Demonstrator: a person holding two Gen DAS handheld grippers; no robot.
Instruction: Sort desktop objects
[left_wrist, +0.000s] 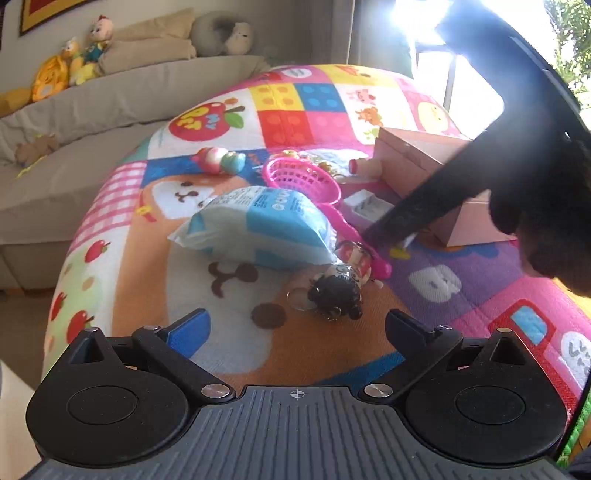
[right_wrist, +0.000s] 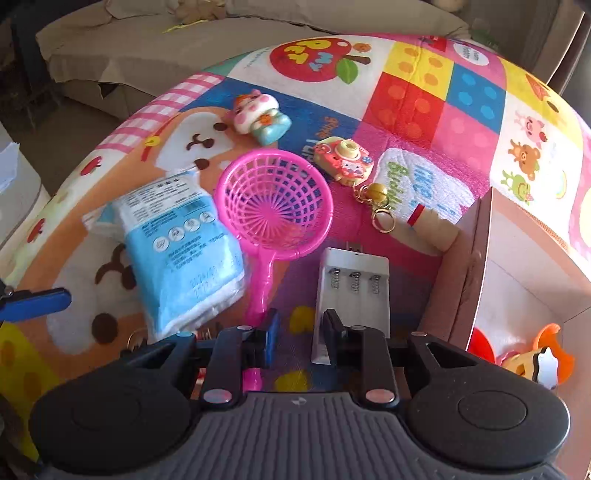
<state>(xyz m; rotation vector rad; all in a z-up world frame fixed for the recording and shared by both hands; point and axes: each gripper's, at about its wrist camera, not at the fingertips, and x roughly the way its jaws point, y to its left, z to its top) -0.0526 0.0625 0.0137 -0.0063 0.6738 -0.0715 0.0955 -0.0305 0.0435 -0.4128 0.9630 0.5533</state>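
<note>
- Left gripper (left_wrist: 295, 328) hovered with jaws spread wide, empty — a doll keychain (left_wrist: 338, 290) lay just ahead.
- Right gripper (right_wrist: 297, 332) had jaws narrowly parted beside the pink strainer (right_wrist: 275, 201) handle.
- Only the right view showed the toy camera (right_wrist: 343, 158).

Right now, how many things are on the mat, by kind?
Toys: 3, squishy, net, bottle
Keychains: 2, camera, doll
Packs: 1, wipes
Battery cases: 1, case
Boxes: 1, box
Total: 8
</note>
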